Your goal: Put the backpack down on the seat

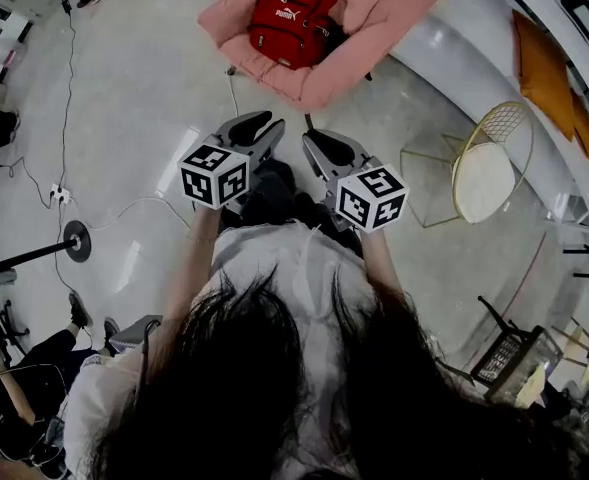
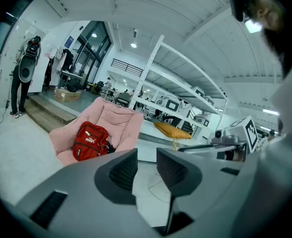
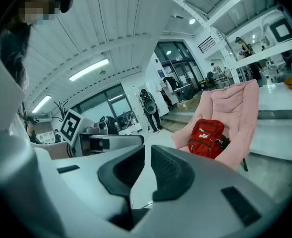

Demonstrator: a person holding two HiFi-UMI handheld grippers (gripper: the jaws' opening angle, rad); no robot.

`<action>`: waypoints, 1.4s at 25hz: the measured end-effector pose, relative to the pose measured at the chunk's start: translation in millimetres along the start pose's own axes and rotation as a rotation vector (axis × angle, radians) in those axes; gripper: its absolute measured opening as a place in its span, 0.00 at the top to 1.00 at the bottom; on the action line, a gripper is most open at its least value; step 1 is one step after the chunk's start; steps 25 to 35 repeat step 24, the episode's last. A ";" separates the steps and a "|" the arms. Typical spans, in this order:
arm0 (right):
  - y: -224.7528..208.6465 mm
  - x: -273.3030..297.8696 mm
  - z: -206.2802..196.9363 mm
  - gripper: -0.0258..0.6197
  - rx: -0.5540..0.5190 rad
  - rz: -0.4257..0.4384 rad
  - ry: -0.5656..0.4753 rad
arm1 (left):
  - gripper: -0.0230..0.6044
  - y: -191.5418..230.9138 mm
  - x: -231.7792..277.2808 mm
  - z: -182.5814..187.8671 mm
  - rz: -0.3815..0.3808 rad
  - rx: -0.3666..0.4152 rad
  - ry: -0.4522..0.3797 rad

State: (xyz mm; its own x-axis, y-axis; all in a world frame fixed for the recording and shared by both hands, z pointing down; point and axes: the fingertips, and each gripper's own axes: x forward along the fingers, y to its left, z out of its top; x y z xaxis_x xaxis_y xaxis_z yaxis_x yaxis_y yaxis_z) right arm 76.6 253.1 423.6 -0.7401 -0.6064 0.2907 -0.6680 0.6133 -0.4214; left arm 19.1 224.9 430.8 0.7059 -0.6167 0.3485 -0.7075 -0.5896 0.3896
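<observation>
Left gripper (image 2: 146, 161) jaws stand apart, with nothing between them. Right gripper (image 3: 147, 156) jaws are closed together and grip nothing. We hold both side by side, near our body and well apart from the red backpack (image 1: 292, 16). The backpack rests on the pink seat (image 1: 379, 23) at the far side, upright against its backrest. To the near right of the seat stands a round side table (image 1: 484, 176) on a wire frame. Farther right, an orange cushion (image 1: 544, 63) lies on a white ledge (image 1: 454, 53).
</observation>
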 end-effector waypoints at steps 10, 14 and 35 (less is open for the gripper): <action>10.3 1.8 -14.2 0.88 -0.004 0.009 0.024 | 0.76 2.5 -14.5 -10.8 0.009 -0.023 -0.010; 10.4 3.3 -18.7 0.88 -0.023 0.007 0.041 | 0.76 2.8 -16.5 -10.6 0.002 -0.044 -0.036; -1.2 2.3 -10.5 0.88 -0.031 -0.002 0.037 | 0.76 44.3 -32.7 20.1 0.135 -0.004 -0.109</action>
